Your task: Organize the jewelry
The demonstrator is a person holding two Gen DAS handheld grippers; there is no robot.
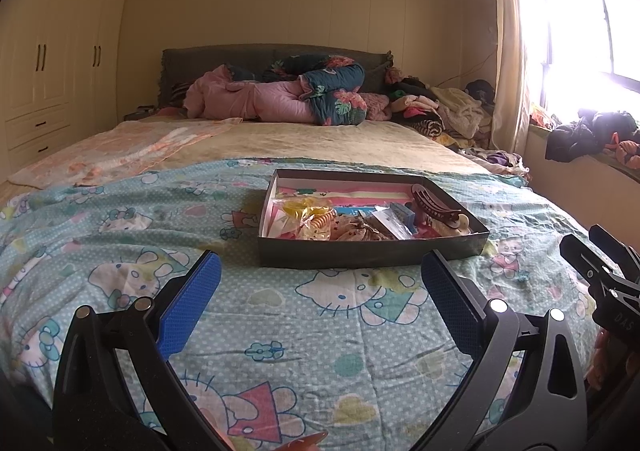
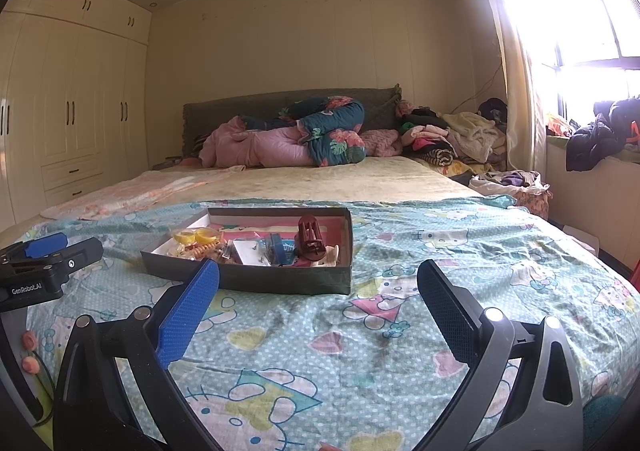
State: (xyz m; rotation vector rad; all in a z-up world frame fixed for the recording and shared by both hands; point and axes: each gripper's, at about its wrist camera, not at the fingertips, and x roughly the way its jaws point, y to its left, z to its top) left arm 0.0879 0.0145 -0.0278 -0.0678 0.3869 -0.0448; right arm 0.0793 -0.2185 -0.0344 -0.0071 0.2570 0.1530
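Currently, a shallow dark cardboard tray [image 1: 372,251] of mixed hair clips and trinkets [image 1: 360,219] is being displayed on the cartoon-print bedsheet [image 1: 280,315]; left gripper [image 1: 320,291] and right gripper [image 2: 318,291] are being held short of it, jaws spread wide and gripping nothing; sorting stage undeterminable.

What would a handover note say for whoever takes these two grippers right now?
Left gripper: open, holding nothing, above the bedsheet.
Right gripper: open, holding nothing.
The shallow box sits on the bed ahead of both, with the dark red hair claw, yellow pieces and small packets heaped at its near end.
Nothing lies loose on the sheet; whether sorting is finished is unclear.
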